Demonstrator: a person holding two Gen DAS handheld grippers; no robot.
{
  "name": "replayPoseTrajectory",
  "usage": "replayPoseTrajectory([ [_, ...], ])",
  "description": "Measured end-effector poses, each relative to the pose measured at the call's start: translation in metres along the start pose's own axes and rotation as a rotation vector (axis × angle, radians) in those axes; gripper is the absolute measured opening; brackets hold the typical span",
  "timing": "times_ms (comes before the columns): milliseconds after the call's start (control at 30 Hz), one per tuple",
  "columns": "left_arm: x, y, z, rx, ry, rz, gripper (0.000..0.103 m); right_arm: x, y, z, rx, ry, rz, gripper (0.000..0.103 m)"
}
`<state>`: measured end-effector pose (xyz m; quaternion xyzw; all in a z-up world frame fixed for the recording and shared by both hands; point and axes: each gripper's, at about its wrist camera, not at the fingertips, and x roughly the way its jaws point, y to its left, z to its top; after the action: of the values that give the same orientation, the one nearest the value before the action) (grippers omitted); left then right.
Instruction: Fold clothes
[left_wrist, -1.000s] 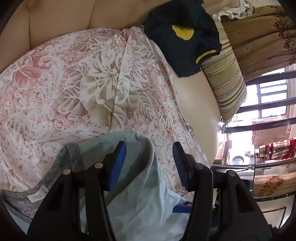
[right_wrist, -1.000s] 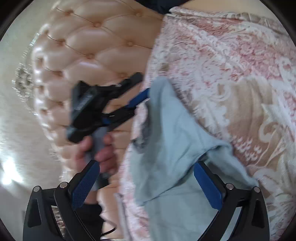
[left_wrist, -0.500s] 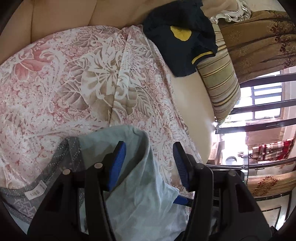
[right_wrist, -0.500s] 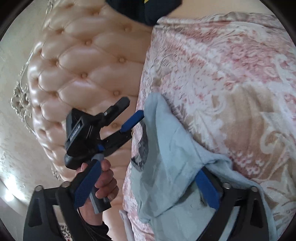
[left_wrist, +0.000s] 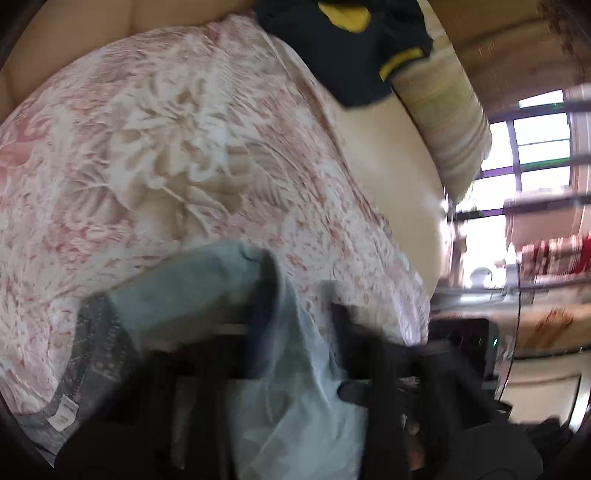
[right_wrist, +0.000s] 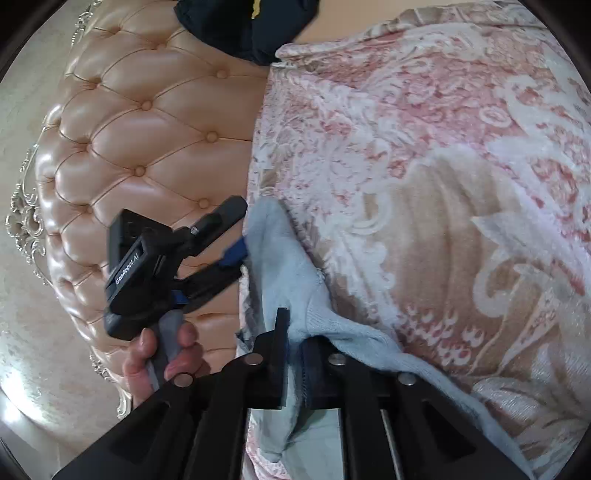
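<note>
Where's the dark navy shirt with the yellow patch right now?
The navy shirt lies top centre in the left wrist view, beyond the floral cover, draped against the striped cushion.

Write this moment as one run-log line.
right tool: shut on light blue cotton garment | left tool: gripping its far edge | surface: pink floral bedspread

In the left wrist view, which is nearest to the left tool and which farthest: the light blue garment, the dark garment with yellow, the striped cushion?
1. Light blue garment: at the left tool, between its fingers.
2. Striped cushion: far right.
3. Dark garment with yellow: top, farthest, overlapping the cushion's far end.
</note>
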<state>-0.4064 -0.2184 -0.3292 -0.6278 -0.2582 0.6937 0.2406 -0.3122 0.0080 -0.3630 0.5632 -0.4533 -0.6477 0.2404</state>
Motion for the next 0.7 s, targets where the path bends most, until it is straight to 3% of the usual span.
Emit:
replayPoseTrajectory([
  [233, -0.008, -0.009, 0.008, -0.015, -0.049, 0.022, 0.003, -0.013, -0.016, -0.006, 0.074, -0.081, 0.034, 0.004],
  [467, -0.002, -0.006, 0.015, -0.048, -0.073, 0.027, 0.003, -0.023, -0.038, -0.01, 0.162, -0.089, 0.091, 0.004],
  [500, -0.003, -0.005, 0.014, -0.058, -0.077, 0.026, 0.006, -0.025, -0.041, -0.012, 0.165, -0.09, 0.089, 0.004],
  [567, -0.003, -0.002, 0.014, -0.078, -0.085, 0.023, 0.022, -0.03, -0.045, -0.016, 0.163, -0.092, 0.082, 0.004],
  [600, -0.004, -0.001, 0.014, -0.082, -0.087, 0.022, 0.04, -0.033, -0.047, -0.017, 0.158, -0.093, 0.077, 0.004],
  [633, -0.005, -0.002, 0.013, -0.078, -0.087, 0.021, 0.047, -0.036, -0.048, -0.019, 0.154, -0.094, 0.071, 0.004],
  [700, -0.007, -0.003, 0.011, -0.069, -0.081, 0.015, 0.047, -0.038, -0.049, -0.02, 0.149, -0.096, 0.064, 0.004],
])
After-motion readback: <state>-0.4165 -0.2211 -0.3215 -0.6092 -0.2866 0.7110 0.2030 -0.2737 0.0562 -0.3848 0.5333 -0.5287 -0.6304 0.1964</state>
